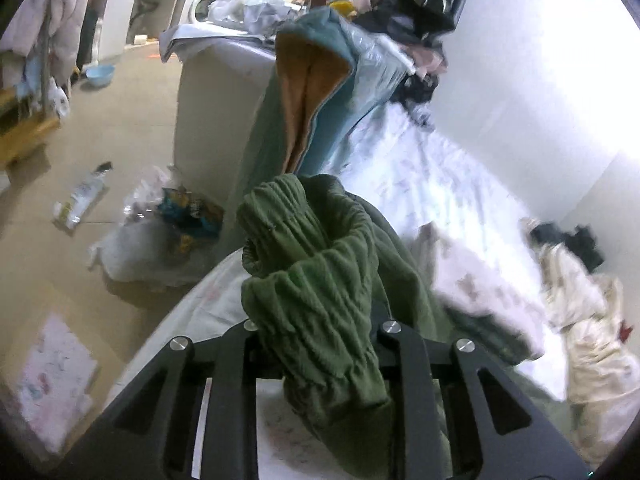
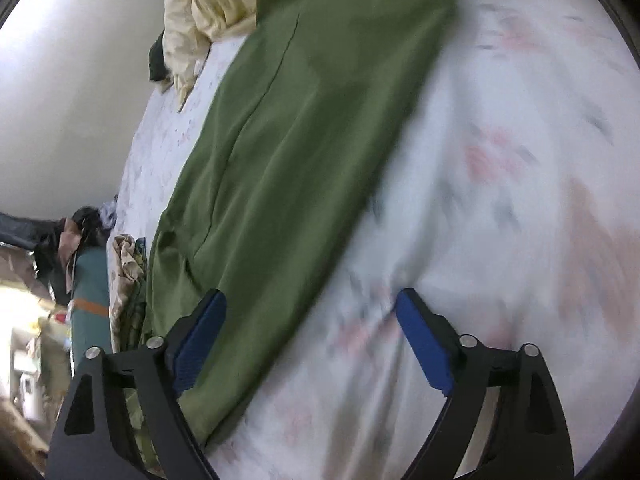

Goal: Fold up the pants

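Note:
The green pants lie stretched out flat on the white flowered bed sheet. My right gripper is open just above the sheet, its blue pads spread wide over the pants' near edge. My left gripper is shut on the pants' ribbed elastic waistband, which bunches up over the fingers and hides the tips. The rest of the green fabric trails to the right across the bed.
A cream garment and dark clothes lie by the wall; the cream garment shows in the right wrist view. A teal and orange blanket hangs ahead. A bottle and bags lie on the floor.

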### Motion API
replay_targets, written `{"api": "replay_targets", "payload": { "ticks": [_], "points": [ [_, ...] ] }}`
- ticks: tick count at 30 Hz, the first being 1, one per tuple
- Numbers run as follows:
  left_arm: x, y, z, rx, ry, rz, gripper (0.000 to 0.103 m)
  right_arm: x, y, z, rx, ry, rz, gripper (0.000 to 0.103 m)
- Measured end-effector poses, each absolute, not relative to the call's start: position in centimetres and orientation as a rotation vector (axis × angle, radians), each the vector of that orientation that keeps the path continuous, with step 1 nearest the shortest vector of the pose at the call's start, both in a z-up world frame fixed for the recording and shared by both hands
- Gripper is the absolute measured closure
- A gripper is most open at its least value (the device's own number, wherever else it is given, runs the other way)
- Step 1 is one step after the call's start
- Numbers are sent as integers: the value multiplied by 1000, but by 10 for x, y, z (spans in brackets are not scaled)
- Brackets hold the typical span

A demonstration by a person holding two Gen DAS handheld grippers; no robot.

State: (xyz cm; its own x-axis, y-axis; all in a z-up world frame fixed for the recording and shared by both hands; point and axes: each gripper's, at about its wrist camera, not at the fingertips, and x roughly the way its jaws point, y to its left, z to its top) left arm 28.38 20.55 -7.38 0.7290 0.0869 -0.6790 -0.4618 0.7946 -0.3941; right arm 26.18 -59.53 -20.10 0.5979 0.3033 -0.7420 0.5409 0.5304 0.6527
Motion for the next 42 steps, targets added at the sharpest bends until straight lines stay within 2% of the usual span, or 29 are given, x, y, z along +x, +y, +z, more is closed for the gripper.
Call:
{"api": "replay_targets", "payload": {
  "ticks": [8,11,12,15,19,26,31,35,39,42],
  "points": [
    [286,206,-84,-498,783,359,85,291,-675,-202,1020,696,-328,15],
    [281,205,-82,-467,804,362,84,297,-711,-206,1027,631,-357,28],
    [281,204,-80,-458,810,358,85,303,-722,-206,991,635,-374,37],
    [280,200,-71,-412,810,328,85,315,-738,-203,926,676,-399,97],
    [275,203,-57,-453,797,309,86,317,-728,-171,763,668,-390,99],
    [233,224,-9,-493,788,260,87,280,-723,-112,741,671,-441,99],
    [167,256,-5,-485,882,307,87,224,-701,-95,741,816,-523,99],
    [106,289,-14,-490,1027,351,87,157,-687,-90,828,951,-593,99],
    [59,310,-12,-518,1031,407,87,93,-679,-106,970,1087,-691,99],
    [56,305,-18,-456,1072,394,86,84,-672,-123,843,1267,-747,94]
  ]
}}
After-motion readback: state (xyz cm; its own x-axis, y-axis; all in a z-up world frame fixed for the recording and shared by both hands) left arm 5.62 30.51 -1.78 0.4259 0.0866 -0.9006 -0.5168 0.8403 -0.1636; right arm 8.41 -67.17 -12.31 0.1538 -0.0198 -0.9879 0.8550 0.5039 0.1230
